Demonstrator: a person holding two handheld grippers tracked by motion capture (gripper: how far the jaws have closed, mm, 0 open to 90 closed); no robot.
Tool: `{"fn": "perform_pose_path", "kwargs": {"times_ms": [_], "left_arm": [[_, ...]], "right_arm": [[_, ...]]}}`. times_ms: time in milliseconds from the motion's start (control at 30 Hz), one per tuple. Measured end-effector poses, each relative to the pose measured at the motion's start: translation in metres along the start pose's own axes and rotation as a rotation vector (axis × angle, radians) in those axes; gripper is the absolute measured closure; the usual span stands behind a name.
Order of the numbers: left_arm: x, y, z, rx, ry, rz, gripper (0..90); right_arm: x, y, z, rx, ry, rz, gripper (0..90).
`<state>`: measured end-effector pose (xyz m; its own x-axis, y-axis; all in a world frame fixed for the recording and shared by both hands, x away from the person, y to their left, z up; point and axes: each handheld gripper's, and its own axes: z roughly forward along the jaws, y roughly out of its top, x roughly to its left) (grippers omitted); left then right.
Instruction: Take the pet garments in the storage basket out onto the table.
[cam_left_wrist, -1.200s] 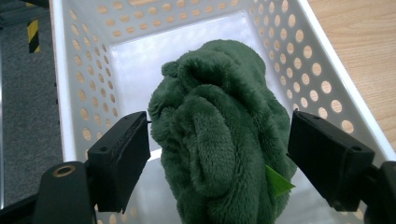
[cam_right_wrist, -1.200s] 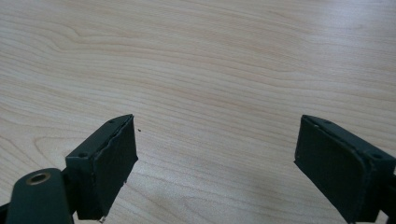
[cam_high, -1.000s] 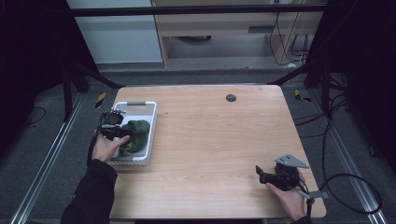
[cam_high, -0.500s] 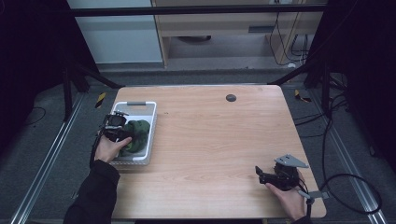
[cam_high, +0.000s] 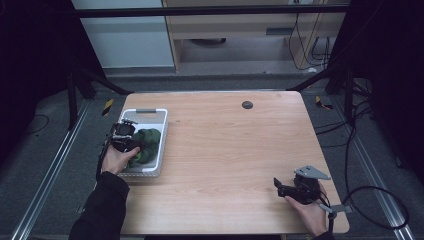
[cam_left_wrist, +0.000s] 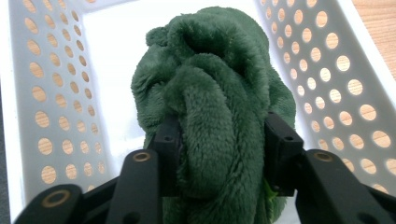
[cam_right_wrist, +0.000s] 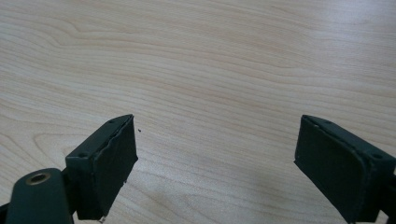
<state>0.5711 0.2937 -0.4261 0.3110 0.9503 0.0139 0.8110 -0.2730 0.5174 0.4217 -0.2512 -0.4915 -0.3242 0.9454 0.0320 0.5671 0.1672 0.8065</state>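
We are viewing the right gripper (cam_right_wrist: 215, 163), jaws spread wide apart, hovering over the bare wooden table (cam_right_wrist: 210, 70).

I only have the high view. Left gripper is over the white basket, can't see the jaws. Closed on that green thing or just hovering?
Observer: Closed on it. In the left gripper view the left gripper has both jaws pressed into a fold of the green plush cloth.
Operator: Is the cloth still inside the basket?
Observer: Yes. The perforated walls of the white basket rise on both sides of the cloth, and its floor shows behind the bundle.
Operator: And the right one, holding anything?
Observer: No. In the right gripper view the right gripper has its jaws wide apart, with bare wooden table between them.
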Motion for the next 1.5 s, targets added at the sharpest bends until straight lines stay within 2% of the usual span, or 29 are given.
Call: {"fn": "perform_pose_path", "kwargs": {"times_ms": [167,567,667,933,1233,1500], "left_arm": [[-0.001,-0.001,-0.002,-0.005,0.006,0.001,60.4],[0.005,-0.005,-0.016,-0.064,-0.037,-0.028,64.3],[0.007,-0.004,-0.022,-0.071,-0.033,-0.025,64.6],[0.009,-0.002,-0.041,-0.106,-0.025,-0.003,64.7],[0.006,-0.003,-0.066,-0.138,-0.004,0.049,64.7],[0.002,-0.002,-0.085,-0.172,-0.013,0.090,64.7]], "right_arm": [[0.000,0.000,0.000,0.001,-0.001,-0.003,12.7],[0.000,0.000,0.001,0.004,-0.003,-0.004,12.7],[0.000,-0.001,0.001,0.005,-0.003,-0.004,12.7],[0.000,0.000,0.001,0.005,-0.003,-0.005,12.7],[0.000,0.000,0.001,0.004,-0.006,-0.006,12.6],[0.000,0.000,0.001,0.002,-0.009,-0.005,12.4]]}}
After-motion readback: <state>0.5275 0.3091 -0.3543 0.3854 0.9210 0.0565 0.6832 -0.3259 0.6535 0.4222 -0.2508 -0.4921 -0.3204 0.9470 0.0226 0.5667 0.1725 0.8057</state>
